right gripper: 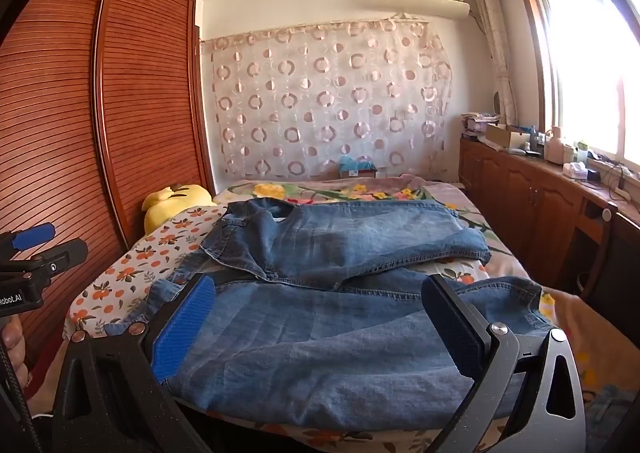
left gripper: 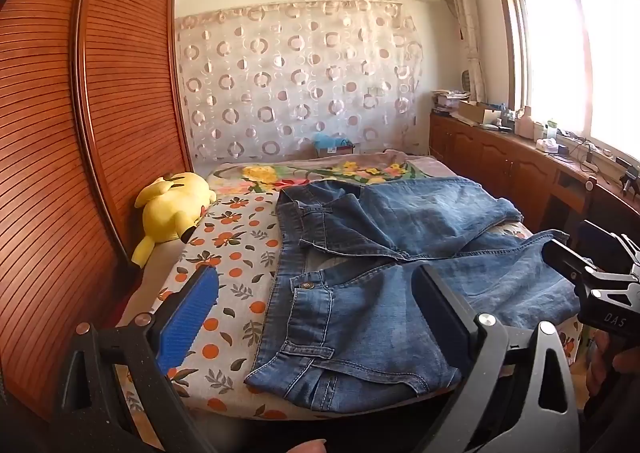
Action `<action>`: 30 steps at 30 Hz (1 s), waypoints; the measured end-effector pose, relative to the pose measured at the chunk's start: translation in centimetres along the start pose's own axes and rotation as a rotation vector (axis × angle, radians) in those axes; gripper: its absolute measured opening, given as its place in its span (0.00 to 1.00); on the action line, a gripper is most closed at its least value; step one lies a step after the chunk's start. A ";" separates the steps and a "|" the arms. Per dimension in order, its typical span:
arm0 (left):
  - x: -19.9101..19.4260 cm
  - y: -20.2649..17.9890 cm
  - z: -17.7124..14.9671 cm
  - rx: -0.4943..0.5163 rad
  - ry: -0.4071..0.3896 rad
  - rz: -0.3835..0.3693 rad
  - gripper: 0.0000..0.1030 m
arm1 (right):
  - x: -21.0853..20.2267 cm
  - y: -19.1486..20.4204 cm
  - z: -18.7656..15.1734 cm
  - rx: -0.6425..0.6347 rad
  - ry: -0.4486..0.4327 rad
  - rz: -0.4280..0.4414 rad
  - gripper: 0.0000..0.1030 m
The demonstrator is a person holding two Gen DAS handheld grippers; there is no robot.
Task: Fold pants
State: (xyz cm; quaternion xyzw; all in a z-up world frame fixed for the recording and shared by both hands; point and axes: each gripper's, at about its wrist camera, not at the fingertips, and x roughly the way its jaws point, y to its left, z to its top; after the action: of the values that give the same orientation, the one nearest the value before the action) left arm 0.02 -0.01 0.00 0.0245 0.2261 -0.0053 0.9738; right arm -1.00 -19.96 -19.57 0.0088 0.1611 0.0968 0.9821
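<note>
Nearest the lens in the left wrist view, the left tool [left gripper: 316,317] stands released, its blue pad at lower left and its dark finger over the jeans [left gripper: 360,293], whose waistband fills the lower centre. The right tool [right gripper: 320,325] is likewise spread wide above a denim leg; its lower frame is cut off. The jeans lie rumpled on the bed [right gripper: 120,273]. A yellow plush toy [left gripper: 172,209], centre left, is partly hidden in the right view.

"DAS" on right tool [left gripper: 560,249], "Robot.AI" left tool [right gripper: 52,243]
</note>
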 end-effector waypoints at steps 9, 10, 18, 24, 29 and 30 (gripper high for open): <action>0.0 0.0 0.0 0.000 -0.008 0.000 0.95 | 0.0 -0.1 0.0 0.002 -0.001 0.001 1.00; 0.0 0.0 0.0 0.000 -0.008 0.000 0.95 | 0.0 -0.1 0.0 0.003 -0.001 0.001 1.00; 0.0 0.0 0.0 -0.003 -0.008 -0.002 0.95 | 0.1 0.0 0.0 0.002 -0.001 0.001 1.00; 0.0 0.0 0.0 -0.003 -0.008 -0.002 0.95 | 0.0 0.0 0.0 0.001 -0.002 0.000 1.00; 0.0 0.0 0.0 -0.003 -0.009 0.000 0.95 | 0.0 0.0 0.0 0.001 -0.003 0.001 1.00; 0.0 0.0 0.0 -0.003 -0.008 -0.001 0.95 | 0.0 0.0 0.0 0.001 -0.003 0.001 1.00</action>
State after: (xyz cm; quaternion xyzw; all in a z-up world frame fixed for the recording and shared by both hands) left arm 0.01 0.01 -0.01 0.0229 0.2223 -0.0054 0.9747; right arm -0.96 -19.98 -19.60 0.0094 0.1599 0.0971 0.9823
